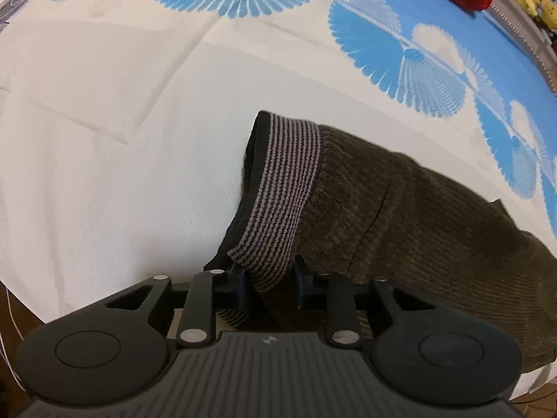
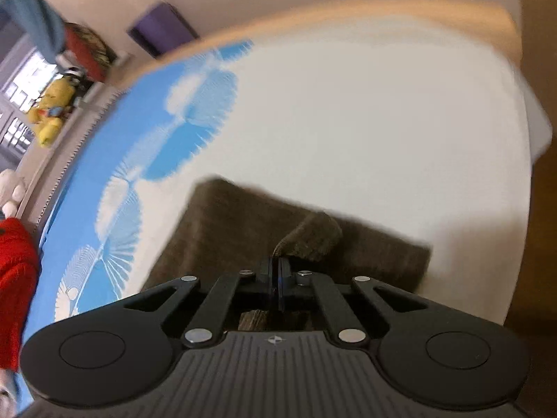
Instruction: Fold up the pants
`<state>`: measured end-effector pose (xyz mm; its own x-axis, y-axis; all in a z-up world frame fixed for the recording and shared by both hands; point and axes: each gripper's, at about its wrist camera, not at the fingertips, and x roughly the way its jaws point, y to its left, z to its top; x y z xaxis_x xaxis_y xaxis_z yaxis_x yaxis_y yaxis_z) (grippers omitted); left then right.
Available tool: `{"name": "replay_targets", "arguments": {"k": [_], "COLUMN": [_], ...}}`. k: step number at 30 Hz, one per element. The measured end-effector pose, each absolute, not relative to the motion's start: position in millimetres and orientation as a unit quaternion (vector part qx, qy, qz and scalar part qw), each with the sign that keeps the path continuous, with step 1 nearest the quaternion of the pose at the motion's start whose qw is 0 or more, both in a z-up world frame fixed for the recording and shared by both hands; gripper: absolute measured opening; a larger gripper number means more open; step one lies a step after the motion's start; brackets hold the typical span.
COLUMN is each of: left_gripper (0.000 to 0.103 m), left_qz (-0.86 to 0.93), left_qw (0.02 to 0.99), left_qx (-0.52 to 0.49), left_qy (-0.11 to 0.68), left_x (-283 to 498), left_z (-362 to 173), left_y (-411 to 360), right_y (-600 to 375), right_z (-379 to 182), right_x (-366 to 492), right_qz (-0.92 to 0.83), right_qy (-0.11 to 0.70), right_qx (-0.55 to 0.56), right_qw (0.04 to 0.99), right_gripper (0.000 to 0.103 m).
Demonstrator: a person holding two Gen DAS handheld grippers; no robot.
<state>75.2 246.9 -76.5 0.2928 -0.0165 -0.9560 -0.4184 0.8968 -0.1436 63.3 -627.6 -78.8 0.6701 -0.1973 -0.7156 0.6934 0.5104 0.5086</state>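
The bed cover (image 1: pixel 104 146), white with blue fan shapes along one side, fills both my views. On it lie the pants (image 1: pixel 417 216), dark brown corduroy, spread flat across the white part. Their striped waistband (image 1: pixel 289 181) (grey and black ribs) rises from the cloth into my left gripper (image 1: pixel 269 287), whose two fingers stand a little apart with the band between them; whether they pinch it I cannot tell. My right gripper (image 2: pixel 277 280) has its fingers pressed together just before a raised fold (image 2: pixel 310 240) of the pants.
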Motion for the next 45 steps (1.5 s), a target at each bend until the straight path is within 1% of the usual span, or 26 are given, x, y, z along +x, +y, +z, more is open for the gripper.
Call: {"name": "replay_targets", "arguments": {"k": [4,6,8,10,12,13,14,16,19,22,23,24,25,26,28,30,32,34,36,38,40,43,45], "left_gripper": [0.024,0.024,0.025,0.028,0.039,0.044,0.047,0.047,0.046,0.044,0.04,0.034,0.032,0.03,0.024,0.016,0.013,0.013,0.013,0.013,0.013,0.014,0.015], "left_qz": [0.105,0.089,0.082,0.063,0.061,0.064,0.071,0.101,0.128,0.089,0.08,0.07,0.064,0.062,0.063,0.063,0.089,0.105,0.113,0.117,0.096,0.071,0.083], "left_qw": [0.798,0.799,0.785,0.769,0.765,0.769,0.778,0.809,0.852,0.869,0.869,0.872,0.875,0.876,0.879,0.871,0.848,0.826,0.826,0.84,0.86,0.868,0.848], "left_qx": [-0.204,-0.198,-0.175,-0.143,-0.119,-0.122,-0.128,-0.131,-0.119,-0.106,-0.097,-0.081,-0.065,-0.051,-0.041,-0.042,-0.002,0.003,-0.002,-0.003,-0.011,-0.022,0.008], "left_qy": [0.557,0.56,0.588,0.62,0.63,0.624,0.611,0.565,0.493,0.476,0.478,0.477,0.476,0.476,0.471,0.486,0.522,0.554,0.553,0.531,0.5,0.49,0.524], "left_x": [60,52,50,51,49,48,45,41,37,47,53,59,66,71,75,88,100,106,108,104,99,105,116], "left_z": [-60,-57,-69,-82,-85,-81,-75,-54,-27,-22,-24,-26,-29,-33,-41,-54,-75,-94,-91,-78,-65,-64,-82], "left_y": [248,250,248,243,241,244,247,254,254,232,225,217,210,203,198,199,198,205,206,200,191,182,180], "right_y": [-630,-632,-637,-646,-651,-652,-653,-650,-643,-642,-641,-639,-639,-638,-638,-640,-641,-640,-641,-645,-651,-660,-664], "right_z": [-55,-50,-62,-89,-107,-108,-107,-106,-106,-113,-115,-114,-112,-109,-105,-105,-106,-106,-106,-105,-105,-107,-108], "right_x": [36,20,22,31,28,25,24,26,31,34,36,36,35,34,32,28,28,30,30,26,20,10,6], "right_qz": [-0.297,-0.314,-0.318,-0.305,-0.314,-0.319,-0.325,-0.326,-0.319,-0.314,-0.314,-0.307,-0.3,-0.304,-0.312,-0.319,-0.315,-0.309,-0.305,-0.308,-0.315,-0.315,-0.315], "right_qy": [0.259,0.257,0.294,0.361,0.39,0.386,0.384,0.388,0.399,0.411,0.416,0.417,0.412,0.408,0.402,0.396,0.4,0.403,0.407,0.398,0.384,0.36,0.352], "right_qx": [0.415,0.413,0.402,0.404,0.412,0.418,0.419,0.413,0.392,0.386,0.381,0.38,0.384,0.379,0.374,0.384,0.385,0.379,0.381,0.396,0.414,0.447,0.461], "right_qw": [0.82,0.816,0.807,0.783,0.761,0.758,0.756,0.757,0.765,0.764,0.764,0.766,0.769,0.773,0.775,0.771,0.77,0.773,0.772,0.768,0.763,0.756,0.751], "right_gripper": [0.001,0.001,0.001,0.002,0.01,0.024,0.035,0.041,0.041,0.041,0.036,0.028,0.016,0.007,0.003,0.003,0.003,0.003,0.006,0.02,0.027,0.032,0.035]}}
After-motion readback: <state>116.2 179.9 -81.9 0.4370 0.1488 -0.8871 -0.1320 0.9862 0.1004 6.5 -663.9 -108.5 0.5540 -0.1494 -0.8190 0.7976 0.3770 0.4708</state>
